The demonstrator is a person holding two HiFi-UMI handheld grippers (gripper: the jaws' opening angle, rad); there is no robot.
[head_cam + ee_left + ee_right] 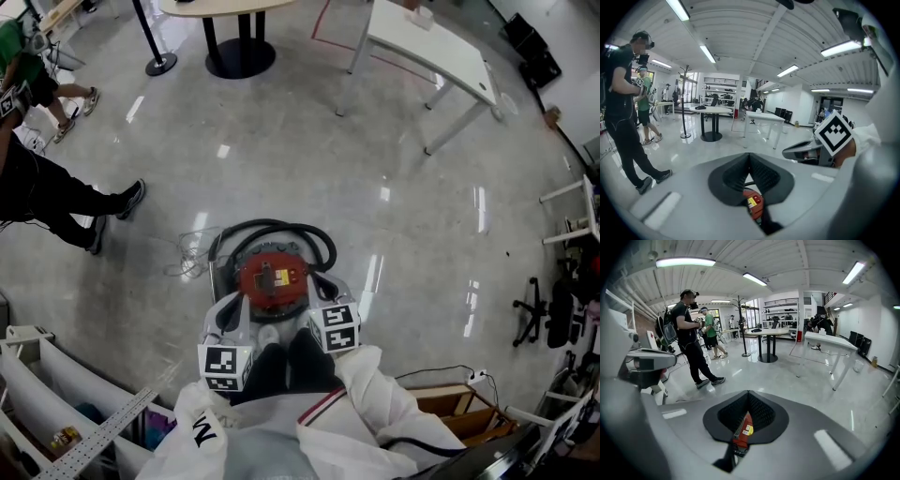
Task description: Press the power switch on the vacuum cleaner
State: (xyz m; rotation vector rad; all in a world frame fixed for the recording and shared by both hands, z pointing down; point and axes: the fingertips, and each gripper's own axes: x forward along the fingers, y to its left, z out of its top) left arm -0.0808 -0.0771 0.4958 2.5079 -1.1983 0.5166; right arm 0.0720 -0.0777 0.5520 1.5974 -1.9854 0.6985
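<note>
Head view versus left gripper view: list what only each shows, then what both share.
Only the head view: the whole loop of black hose round the red round vacuum cleaner, and a brown cardboard box. Only the left gripper view: the white ceiling with long strip lights. Both: the vacuum cleaner's red top, the round beige pedestal table, the white angular table and a person in black trousers.

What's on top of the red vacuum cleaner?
The vacuum cleaner has a yellow label on its red lid. A black hose curls behind it. The left gripper and right gripper cover its near edge, so anything there is hidden.
</note>
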